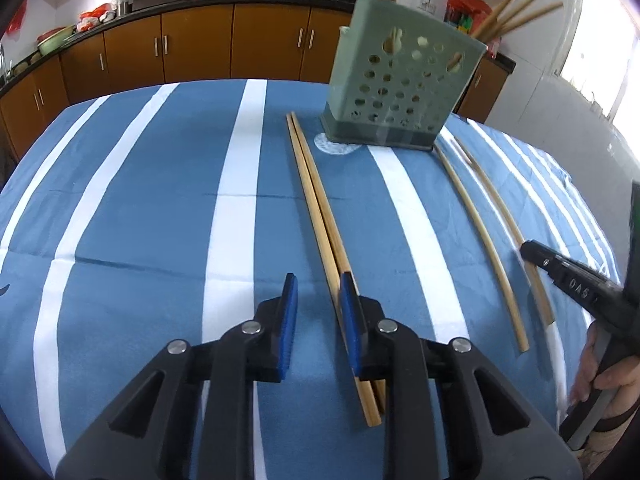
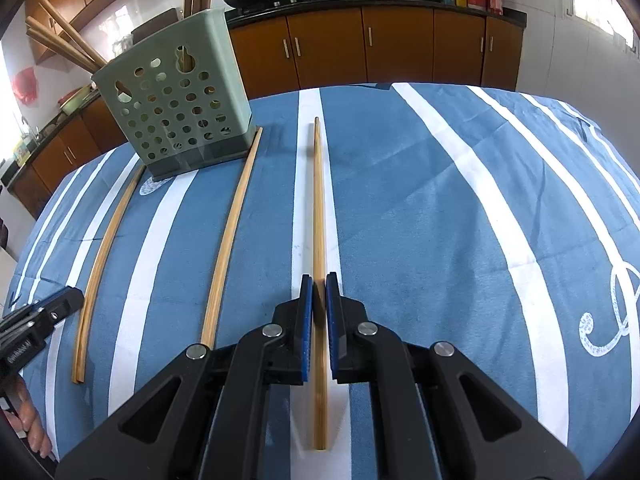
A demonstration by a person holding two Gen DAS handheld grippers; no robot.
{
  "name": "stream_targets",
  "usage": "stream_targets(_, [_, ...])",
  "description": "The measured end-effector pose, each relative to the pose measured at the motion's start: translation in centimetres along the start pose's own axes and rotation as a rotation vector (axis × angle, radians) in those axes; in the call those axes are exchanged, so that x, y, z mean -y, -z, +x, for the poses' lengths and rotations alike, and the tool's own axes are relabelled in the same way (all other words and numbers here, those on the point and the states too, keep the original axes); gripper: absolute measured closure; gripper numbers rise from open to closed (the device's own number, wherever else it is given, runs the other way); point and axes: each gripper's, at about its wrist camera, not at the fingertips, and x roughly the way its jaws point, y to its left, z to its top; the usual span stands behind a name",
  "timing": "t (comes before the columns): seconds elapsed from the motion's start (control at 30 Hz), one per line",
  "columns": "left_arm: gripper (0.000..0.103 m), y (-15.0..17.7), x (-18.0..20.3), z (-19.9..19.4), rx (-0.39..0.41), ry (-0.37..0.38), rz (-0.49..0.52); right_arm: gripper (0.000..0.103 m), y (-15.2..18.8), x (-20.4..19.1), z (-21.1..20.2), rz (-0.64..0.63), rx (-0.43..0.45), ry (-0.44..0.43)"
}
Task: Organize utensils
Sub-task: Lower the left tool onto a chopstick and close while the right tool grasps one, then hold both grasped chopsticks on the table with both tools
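A green perforated utensil holder stands on the blue striped tablecloth, with several chopsticks standing in it. It also shows in the right wrist view. A pair of wooden chopsticks lies before it; my left gripper is open, its right pad over the pair. Two single chopsticks lie to the right. In the right wrist view my right gripper has its pads closed around one chopstick that lies on the cloth. Another chopstick and the pair lie to its left.
The table's far edge drops off toward brown kitchen cabinets and a counter with woks. The other gripper body shows at the right edge of the left view and at the left edge of the right view.
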Motion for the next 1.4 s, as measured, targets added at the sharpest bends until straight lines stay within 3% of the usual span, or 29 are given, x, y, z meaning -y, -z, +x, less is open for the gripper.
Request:
stream_targets(0.3, [0.082,-0.3,1.2,0.8,-0.005,-0.056,0.031,0.095,0.1,-0.4,-0.1,-0.023,-0.004,0.015])
stream_targets(0.4, [0.094,-0.4,1.0,0.9,0.002,-0.075,0.022,0.095,0.3,-1.0,-0.2,-0.035,-0.011,-0.01])
stream_targets(0.53, [0.095,-0.8,-1.0,0.8,0.004,-0.103,-0.01,0.095,0.2,-1.3,0.0,-0.066,-0.008,-0.007])
stream_targets(0.77, [0.094,-1.5,-6.0,0.1,0.012,-0.176,-0.088,0.095,-1.0,0.9,0.5,-0.003,0.008,0.053])
stream_targets(1.07, [0.087,-1.4,-6.6,-0.1,0.023,-0.15,-0.093,0.094,-1.2,1.3,0.7,-0.003,0.006,0.066])
stream_targets(1.4, [0.087,-1.4,-6.7,-0.1,0.025,-0.139,-0.106,0.093,-1.2,1.0,0.8,-0.017,0.006,0.081])
